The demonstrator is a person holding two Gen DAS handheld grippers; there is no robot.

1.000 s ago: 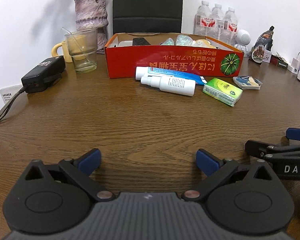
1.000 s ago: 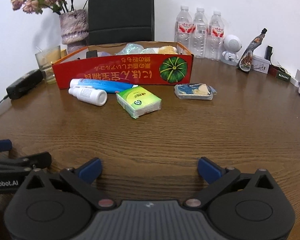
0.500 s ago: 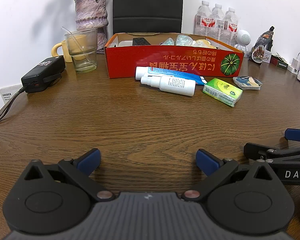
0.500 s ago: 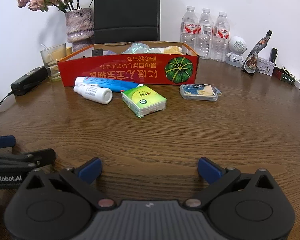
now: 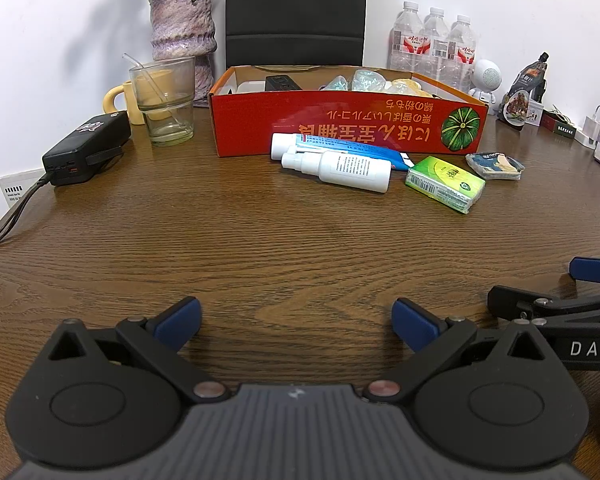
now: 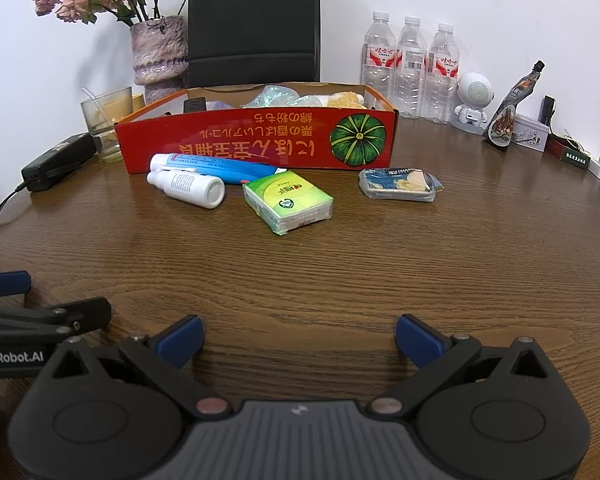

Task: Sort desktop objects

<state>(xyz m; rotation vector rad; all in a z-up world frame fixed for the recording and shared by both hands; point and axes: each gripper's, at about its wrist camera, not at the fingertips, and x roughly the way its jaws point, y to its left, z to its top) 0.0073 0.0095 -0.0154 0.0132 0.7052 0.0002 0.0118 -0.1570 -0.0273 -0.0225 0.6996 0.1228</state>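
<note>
While the red cardboard box (image 6: 256,140) is hiding most of its contents behind its front wall, the toothpaste tube (image 6: 216,168) is lying half covered by the white spray bottle (image 6: 188,188). Only the right view is showing the glossy green tissue pack (image 6: 288,202) fully. Both the left hand-held gripper (image 5: 296,322) and right hand-held gripper (image 6: 298,336) are gaping wide, holding nothing, over the woodgrain table (image 6: 420,272).

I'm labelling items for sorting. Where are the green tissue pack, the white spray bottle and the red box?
green tissue pack (image 6: 290,200), right wrist view, top face.
white spray bottle (image 6: 188,187), right wrist view, labelled body.
red box (image 6: 260,142), right wrist view, front wall.
</note>
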